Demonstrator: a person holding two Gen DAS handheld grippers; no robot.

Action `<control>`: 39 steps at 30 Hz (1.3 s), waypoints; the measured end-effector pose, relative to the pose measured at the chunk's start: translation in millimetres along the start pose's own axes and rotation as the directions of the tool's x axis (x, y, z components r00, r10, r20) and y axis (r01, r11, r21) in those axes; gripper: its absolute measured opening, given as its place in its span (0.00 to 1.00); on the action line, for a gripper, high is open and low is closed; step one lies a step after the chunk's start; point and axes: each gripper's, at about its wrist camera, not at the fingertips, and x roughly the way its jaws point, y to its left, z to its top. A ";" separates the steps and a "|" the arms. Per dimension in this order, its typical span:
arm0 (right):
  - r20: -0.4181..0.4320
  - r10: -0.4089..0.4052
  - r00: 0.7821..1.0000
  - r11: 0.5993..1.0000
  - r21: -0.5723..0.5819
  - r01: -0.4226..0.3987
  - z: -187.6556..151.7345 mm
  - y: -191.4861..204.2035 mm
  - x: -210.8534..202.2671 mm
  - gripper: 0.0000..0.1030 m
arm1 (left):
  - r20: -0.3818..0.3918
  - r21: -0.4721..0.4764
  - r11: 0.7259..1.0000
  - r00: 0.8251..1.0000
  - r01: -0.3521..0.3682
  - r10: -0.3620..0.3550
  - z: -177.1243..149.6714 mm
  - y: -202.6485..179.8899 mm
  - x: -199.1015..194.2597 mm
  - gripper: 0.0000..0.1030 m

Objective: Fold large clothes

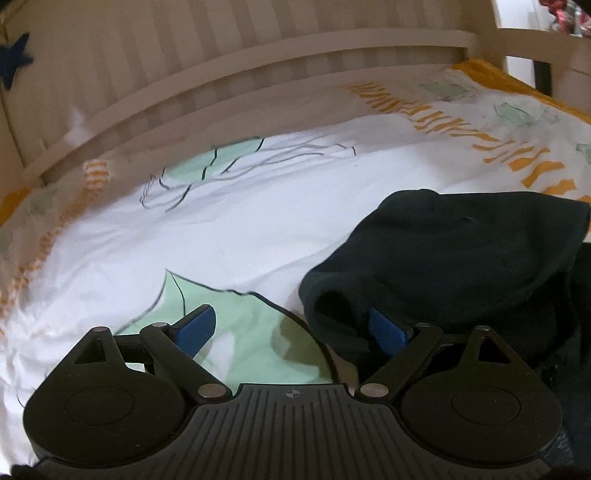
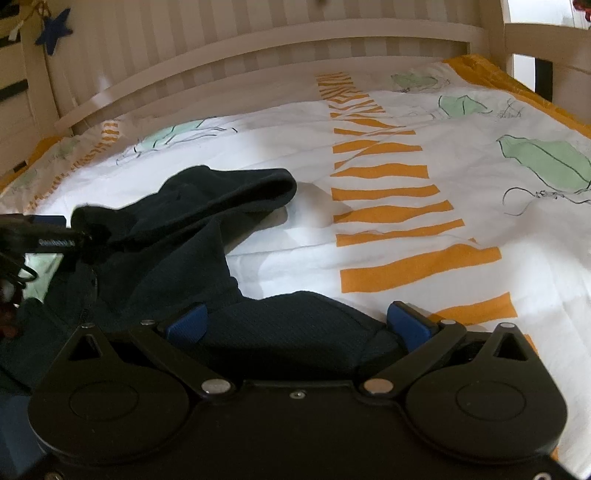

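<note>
Here the dark garment [image 2: 177,229] seemingly stretches toward the headboard [image 2: 258,48]; both tools [image 1: 291,332] [image 2: 295,325] gape apart.

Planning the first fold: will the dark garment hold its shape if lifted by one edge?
Probably not. The dark garment lies in soft rumpled folds, so it should droop. Its thick knit looks fairly heavy. On the bedcover it would likely drag, not slide.

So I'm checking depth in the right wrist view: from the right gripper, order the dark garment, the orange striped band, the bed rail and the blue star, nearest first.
From the right gripper:
1. Dark garment, between the fingers.
2. Orange striped band, ahead, right.
3. Bed rail, across the far edge.
4. Blue star, upper left, behind the rail.
</note>
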 end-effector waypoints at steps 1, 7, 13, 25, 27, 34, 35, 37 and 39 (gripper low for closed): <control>0.000 0.008 1.000 1.000 0.010 -0.008 2.0 -1.8 -1.9 0.99 | 0.009 -0.002 1.000 1.000 0.012 -0.012 -2.8 2.7 -3.1 0.88; 0.056 0.038 0.998 0.999 0.034 -0.040 23.5 -6.5 -4.7 0.99 | 0.002 0.001 1.000 1.000 0.011 -0.011 -16.0 13.6 -5.8 0.88; 0.044 0.021 0.999 0.999 -0.028 -0.020 48.9 4.7 21.6 0.99 | 0.030 0.094 0.995 0.999 -0.019 0.016 1.8 1.9 7.3 0.88; 0.025 0.053 0.998 0.995 -0.088 -0.051 48.4 13.4 22.3 0.99 | -0.037 -0.317 0.948 0.999 -0.036 0.026 -14.1 72.5 20.4 1.00; 0.024 0.061 0.998 0.994 -0.095 -0.058 48.7 16.7 23.4 0.99 | -0.046 -0.294 0.955 0.998 -0.042 0.030 -21.9 72.4 20.1 1.00; 0.016 0.059 0.998 0.990 -0.132 -0.057 54.3 28.2 31.8 0.99 | -0.004 -0.135 0.990 0.999 -0.033 0.033 -18.5 52.2 13.6 0.98; 0.010 0.054 0.998 0.989 -0.142 -0.052 55.0 29.9 34.6 0.99 | 0.005 -0.094 0.995 0.999 -0.038 0.039 -16.8 46.4 13.3 0.98; 0.004 0.049 0.999 0.987 -0.153 -0.048 55.1 32.4 38.0 0.99 | 0.027 -0.024 0.999 0.999 -0.041 0.042 -12.2 36.6 14.8 0.98; 0.004 0.052 0.999 0.987 -0.155 -0.050 53.9 34.1 38.3 0.99 | 0.044 -0.019 0.999 0.998 -0.041 0.042 -6.4 37.7 16.8 0.99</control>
